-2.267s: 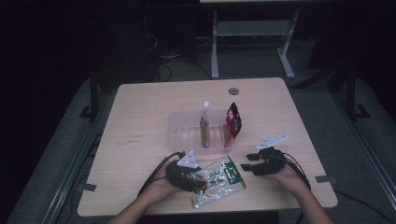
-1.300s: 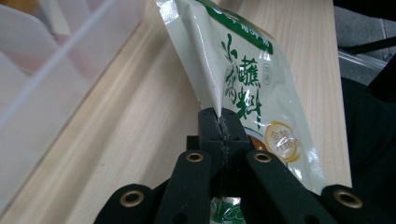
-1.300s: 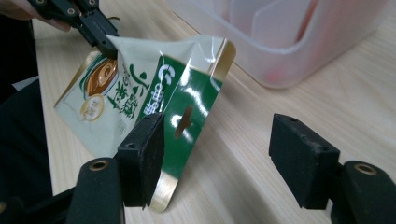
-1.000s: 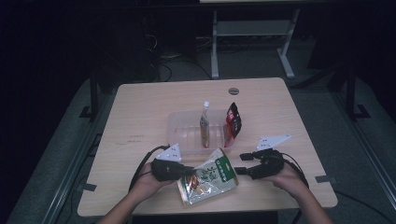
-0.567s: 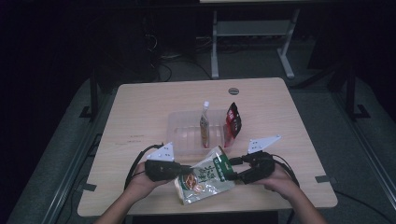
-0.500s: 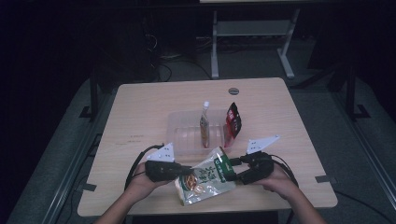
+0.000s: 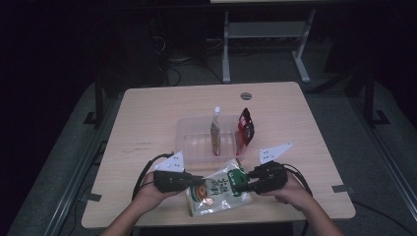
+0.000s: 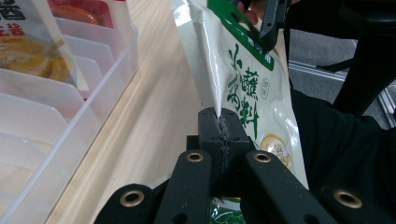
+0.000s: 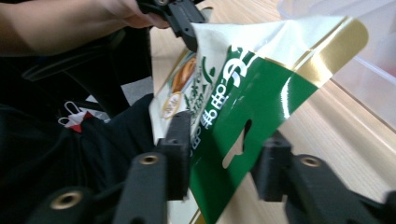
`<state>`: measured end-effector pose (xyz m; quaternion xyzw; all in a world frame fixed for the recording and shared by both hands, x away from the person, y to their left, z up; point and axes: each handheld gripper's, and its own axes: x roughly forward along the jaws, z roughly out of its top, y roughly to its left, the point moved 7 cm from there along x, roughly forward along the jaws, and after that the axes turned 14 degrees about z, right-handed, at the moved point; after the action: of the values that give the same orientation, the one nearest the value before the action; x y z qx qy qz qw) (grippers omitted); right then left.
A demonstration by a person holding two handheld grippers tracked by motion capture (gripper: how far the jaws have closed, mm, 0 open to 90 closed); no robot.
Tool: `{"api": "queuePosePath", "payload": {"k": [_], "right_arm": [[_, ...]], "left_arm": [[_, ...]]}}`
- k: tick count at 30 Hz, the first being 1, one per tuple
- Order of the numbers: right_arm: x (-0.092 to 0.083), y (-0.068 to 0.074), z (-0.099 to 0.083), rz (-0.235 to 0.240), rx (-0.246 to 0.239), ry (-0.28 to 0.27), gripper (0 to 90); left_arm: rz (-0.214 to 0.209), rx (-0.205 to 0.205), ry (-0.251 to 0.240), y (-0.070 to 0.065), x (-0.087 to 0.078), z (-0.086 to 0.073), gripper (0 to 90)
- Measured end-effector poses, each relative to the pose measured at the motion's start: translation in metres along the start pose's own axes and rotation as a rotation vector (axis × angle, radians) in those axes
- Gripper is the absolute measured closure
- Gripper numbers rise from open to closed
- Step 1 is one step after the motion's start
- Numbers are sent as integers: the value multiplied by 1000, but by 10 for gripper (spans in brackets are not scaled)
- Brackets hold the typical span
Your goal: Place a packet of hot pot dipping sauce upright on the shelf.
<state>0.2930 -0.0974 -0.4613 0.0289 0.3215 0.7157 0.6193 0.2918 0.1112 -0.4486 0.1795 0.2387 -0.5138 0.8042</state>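
Since the earlier frame the right gripper (image 7: 242,185) has reached the green-topped pouch (image 7: 219,192), its fingers just closing astride the header, not yet pinching, while the left gripper (image 7: 197,181) clamps its side seam above the worktop (image 7: 147,118) (light, floppy, slick film; grip seams).

Your glossy cream-and-green plastic sauce pouch (image 7: 220,189) with green lettering, a food picture and a gold-edged green header with a hang hole sits at the table's near edge, lifted and tilted. One side seam is pinched; the header end hangs free.
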Motion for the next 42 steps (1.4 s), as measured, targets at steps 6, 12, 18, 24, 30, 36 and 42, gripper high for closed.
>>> {"api": "queuePosePath", "payload": {"k": [6,12,18,24,30,36,42], "right_arm": [[-1,3,3,3,-33,-2,823],[0,6,5,6,-66,-8,890],[2,11,11,35,-94,-43,895],[9,21,18,66,-119,-51,898],[15,28,29,85,-155,-78,898],[19,31,37,88,-182,-94,900],[22,35,43,106,-190,-115,900]], "left_arm": [[1,0,-10,1,0,0,900],[2,-7,-17,3,-1,1,899],[6,-13,-27,9,-3,0,899],[17,-23,-11,10,0,-3,898],[8,-25,11,9,5,-5,897],[-13,-31,32,4,13,-7,887],[-11,-18,42,0,16,-7,859]]}}
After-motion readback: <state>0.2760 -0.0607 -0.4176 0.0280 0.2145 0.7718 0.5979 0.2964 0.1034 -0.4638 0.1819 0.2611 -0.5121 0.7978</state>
